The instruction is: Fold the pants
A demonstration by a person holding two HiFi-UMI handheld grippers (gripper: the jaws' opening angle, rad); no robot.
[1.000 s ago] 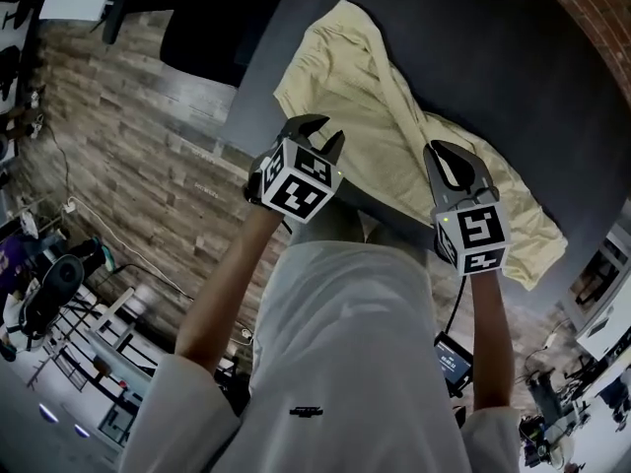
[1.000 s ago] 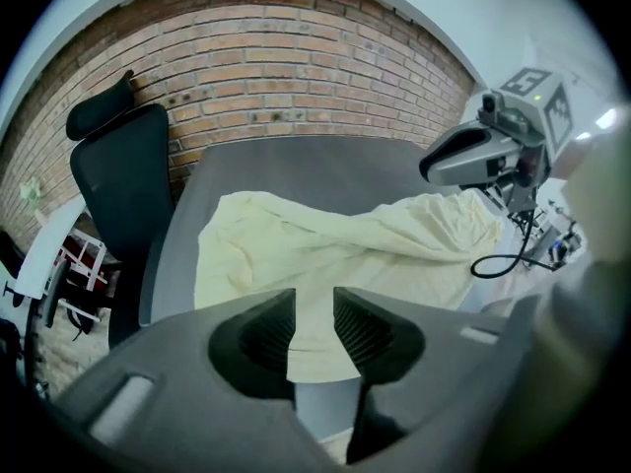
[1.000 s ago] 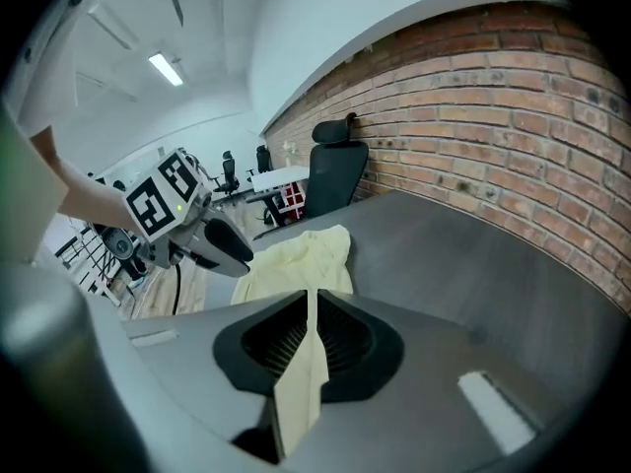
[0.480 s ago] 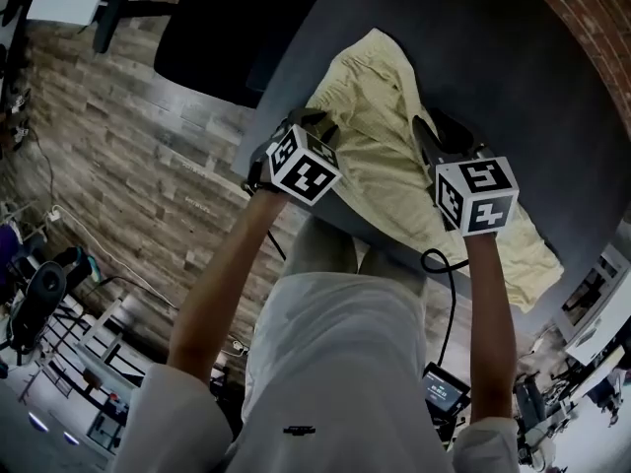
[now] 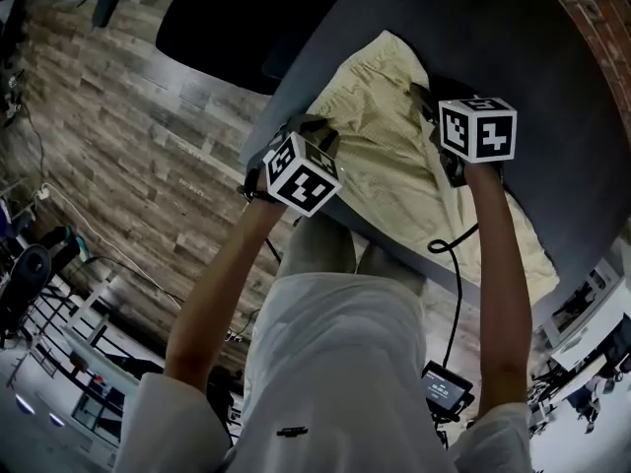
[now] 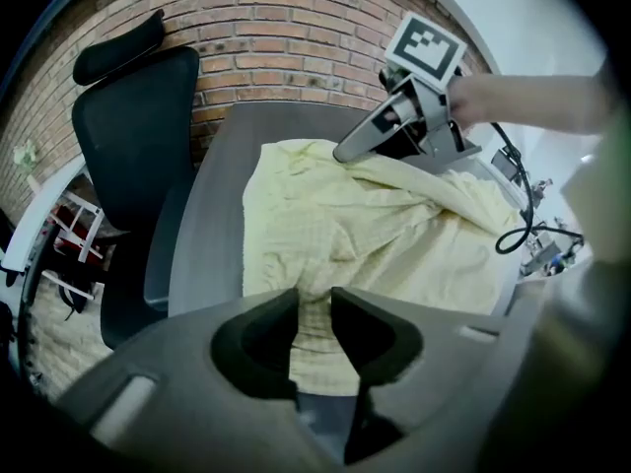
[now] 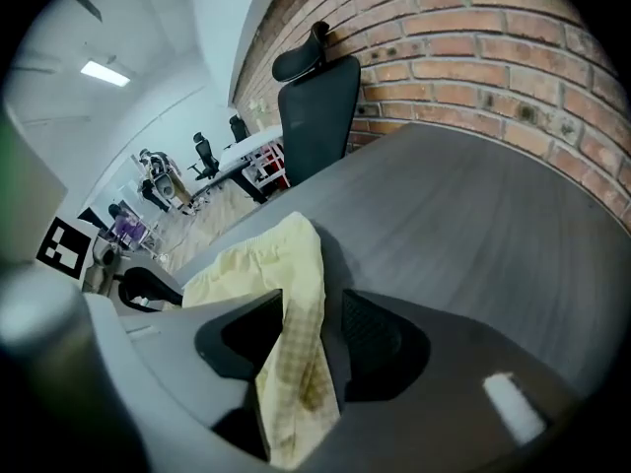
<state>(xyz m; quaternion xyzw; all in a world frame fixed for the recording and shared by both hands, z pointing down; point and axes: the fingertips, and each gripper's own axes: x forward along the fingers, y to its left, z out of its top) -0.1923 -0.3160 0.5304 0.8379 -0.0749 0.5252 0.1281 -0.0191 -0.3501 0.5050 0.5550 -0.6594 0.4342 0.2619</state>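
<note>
Pale yellow pants [image 5: 389,161] lie crumpled on the dark grey table [image 5: 552,116]. My left gripper [image 5: 308,124] hovers at their near left edge. In the left gripper view its jaws [image 6: 314,308] have just been closing, the gap is narrow, and the pants' hem [image 6: 315,353] shows in it without a clear pinch. My right gripper [image 5: 431,106] sits over the far right part of the pants. Its jaws [image 7: 311,313] have just been opening. A strip of pants fabric [image 7: 296,363] hangs loosely between them, clear of the right pad.
A black office chair [image 6: 128,166] stands at the table's far left corner, against a brick wall [image 6: 296,28]. A black cable [image 5: 454,264] hangs from my right arm. The person's legs press against the table's near edge [image 5: 335,225]. Wood floor [image 5: 118,136] lies left of the table.
Both grippers have moved away from the body and down over the pants. The right one travelled farther, to the far side of the cloth.
</note>
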